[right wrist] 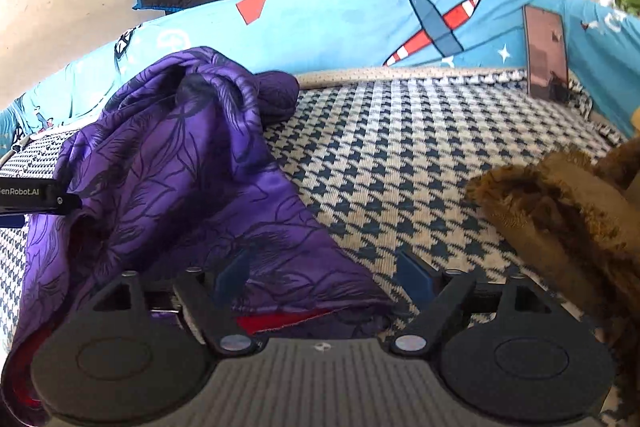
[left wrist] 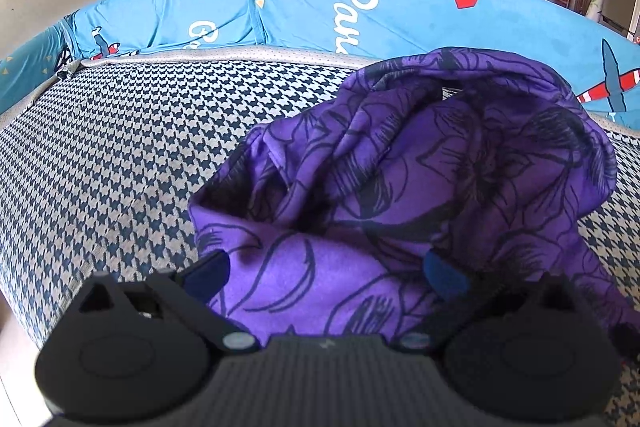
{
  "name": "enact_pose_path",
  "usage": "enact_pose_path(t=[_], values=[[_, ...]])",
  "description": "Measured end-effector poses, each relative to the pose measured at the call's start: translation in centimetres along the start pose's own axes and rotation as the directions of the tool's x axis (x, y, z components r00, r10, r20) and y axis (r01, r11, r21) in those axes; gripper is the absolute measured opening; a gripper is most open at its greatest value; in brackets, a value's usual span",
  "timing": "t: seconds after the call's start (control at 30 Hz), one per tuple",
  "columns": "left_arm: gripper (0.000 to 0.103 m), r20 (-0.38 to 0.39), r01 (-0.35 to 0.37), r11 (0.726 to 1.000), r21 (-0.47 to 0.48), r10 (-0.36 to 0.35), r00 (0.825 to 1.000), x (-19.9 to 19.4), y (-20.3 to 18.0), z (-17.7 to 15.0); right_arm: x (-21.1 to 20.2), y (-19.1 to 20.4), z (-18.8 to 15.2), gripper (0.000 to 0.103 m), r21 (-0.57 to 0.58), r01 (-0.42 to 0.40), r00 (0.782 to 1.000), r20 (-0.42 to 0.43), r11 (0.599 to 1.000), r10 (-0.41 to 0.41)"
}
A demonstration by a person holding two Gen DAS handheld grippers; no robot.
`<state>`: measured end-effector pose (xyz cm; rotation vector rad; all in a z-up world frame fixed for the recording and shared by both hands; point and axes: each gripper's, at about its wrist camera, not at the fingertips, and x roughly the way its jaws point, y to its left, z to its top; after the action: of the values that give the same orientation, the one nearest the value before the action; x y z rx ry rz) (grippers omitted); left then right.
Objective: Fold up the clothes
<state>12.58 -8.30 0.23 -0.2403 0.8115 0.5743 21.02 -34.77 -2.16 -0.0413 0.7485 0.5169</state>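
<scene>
The purple shirt (left wrist: 400, 187) is lying crumpled on the checked bed (left wrist: 120, 147), bunched high toward the blue bolster (left wrist: 360, 15) — not yet flattened. The left hand-held gripper (left wrist: 328, 267) is standing open around its near edge; the right hand-held gripper (right wrist: 324, 273) is open too, straddling a corner, probably to spread it.

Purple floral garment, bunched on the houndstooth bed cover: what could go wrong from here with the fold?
1. The purple floral garment lies heaped and twisted; folding without spreading it would likely lock in creases.
2. Both the left gripper and the right gripper stand open over it, so a close could pinch several layers at once.
3. The brown fuzzy cloth nearby might get dragged along.
</scene>
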Motion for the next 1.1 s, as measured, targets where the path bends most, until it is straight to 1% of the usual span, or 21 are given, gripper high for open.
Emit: enact_pose_path(t=[0.03,0.13,0.27,0.37,0.4,0.47,0.5,0.57,0.6,0.63,0.67,0.73,0.9,1.0,1.1], values=[[0.103,-0.003,0.003,1.0,-0.004,-0.003,1.0,0.0,0.1,0.0,0.5,-0.2,-0.1,0.094,0.015,-0.012,1.0,-0.028,1.0,0.012],[0.103,-0.012,0.009,1.0,-0.011,-0.009,1.0,0.1,0.4,-0.1,0.9,-0.6,-0.4,0.103,0.029,-0.039,0.998,-0.045,0.999,0.041],[0.103,-0.029,0.015,1.0,-0.01,-0.015,0.999,0.3,0.9,-0.3,1.1,-0.4,-0.6,0.103,0.017,-0.028,0.999,-0.046,0.999,0.029],[0.103,-0.041,0.021,1.0,-0.014,-0.022,0.999,0.4,1.4,-0.5,1.4,0.5,-0.6,0.102,-0.029,0.001,0.999,-0.043,1.0,-0.002],[0.103,-0.042,0.02,1.0,-0.015,-0.021,0.999,0.4,1.5,-0.5,1.5,0.8,-0.7,0.099,-0.048,0.0,0.999,-0.033,0.999,-0.001],[0.103,-0.045,0.015,1.0,-0.018,-0.016,0.999,0.5,1.9,-0.5,1.6,1.2,-0.8,0.076,-0.078,-0.006,1.0,-0.021,0.997,0.004],[0.103,-0.046,0.013,1.0,-0.02,-0.014,0.999,0.4,2.0,-0.5,1.6,1.5,-0.9,0.07,-0.091,-0.01,1.0,-0.017,0.996,0.008],[0.103,-0.049,0.011,1.0,-0.022,-0.012,0.999,0.4,2.3,-0.5,1.6,1.9,-0.9,0.042,-0.118,-0.017,1.0,-0.009,0.993,0.016],[0.103,-0.052,0.01,1.0,-0.023,-0.012,0.999,0.4,2.5,-0.6,1.6,2.1,-1.0,0.035,-0.126,-0.025,1.0,-0.007,0.992,0.024],[0.103,-0.053,0.009,1.0,-0.025,-0.01,0.999,0.4,2.6,-0.6,1.6,2.2,-1.0,0.02,-0.127,-0.042,0.999,-0.01,0.991,0.041],[0.103,-0.055,0.008,1.0,-0.027,-0.009,0.998,0.4,2.8,-0.6,1.5,2.3,-1.1,0.017,-0.13,-0.055,0.998,-0.013,0.99,0.054],[0.103,-0.058,0.008,0.999,-0.031,-0.01,0.998,0.3,3.1,-0.8,1.0,2.5,-1.2,0.015,-0.133,-0.058,0.998,-0.005,0.989,0.058],[0.103,-0.068,0.021,0.999,-0.046,-0.024,0.997,-0.2,3.8,-1.0,-2.9,1.6,-1.6,0.014,-0.039,-0.021,0.996,0.086,0.999,0.024],[0.103,-0.071,0.031,0.998,-0.056,-0.035,0.997,-0.6,4.3,-1.3,-6.2,0.9,-2.7,0.014,-0.032,0.057,0.988,0.142,0.998,-0.052],[0.103,-0.07,0.042,0.997,-0.063,-0.046,0.996,-1.1,4.8,-1.6,-9.1,-0.1,-4.1,0.014,-0.002,0.117,0.979,0.168,0.993,-0.115]])
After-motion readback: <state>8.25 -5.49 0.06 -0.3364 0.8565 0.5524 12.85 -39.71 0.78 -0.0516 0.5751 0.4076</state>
